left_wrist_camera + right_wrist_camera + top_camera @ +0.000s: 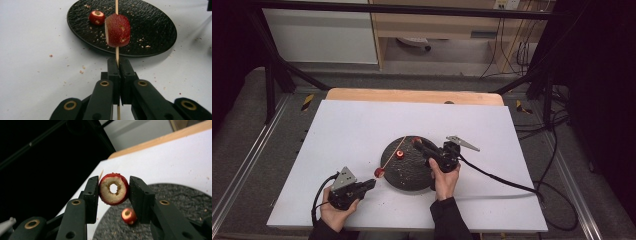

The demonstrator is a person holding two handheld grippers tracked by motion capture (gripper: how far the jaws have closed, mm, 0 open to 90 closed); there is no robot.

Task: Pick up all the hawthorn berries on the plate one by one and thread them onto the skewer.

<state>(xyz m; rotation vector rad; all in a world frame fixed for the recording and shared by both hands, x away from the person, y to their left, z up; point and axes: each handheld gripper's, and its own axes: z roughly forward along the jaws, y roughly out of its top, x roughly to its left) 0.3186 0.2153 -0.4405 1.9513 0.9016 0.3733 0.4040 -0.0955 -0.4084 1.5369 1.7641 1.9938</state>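
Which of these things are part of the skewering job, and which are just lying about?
In the job:
left gripper, clamping the skewer
threaded fruit
right gripper, holding a cored fruit
loose fruit
black plate

Lying about:
crumbs
cables

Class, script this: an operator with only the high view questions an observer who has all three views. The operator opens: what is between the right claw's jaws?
Observer: A cored red fruit with a hole through its middle; the right claw is shut on it.
Operator: What does the left claw grip?
Observer: The left claw is shut on a thin skewer that runs through a skewered fruit.
Operator: Is the plate's fruit cored?
Observer: Yes, the loose fruit on the black plate shows a hole.
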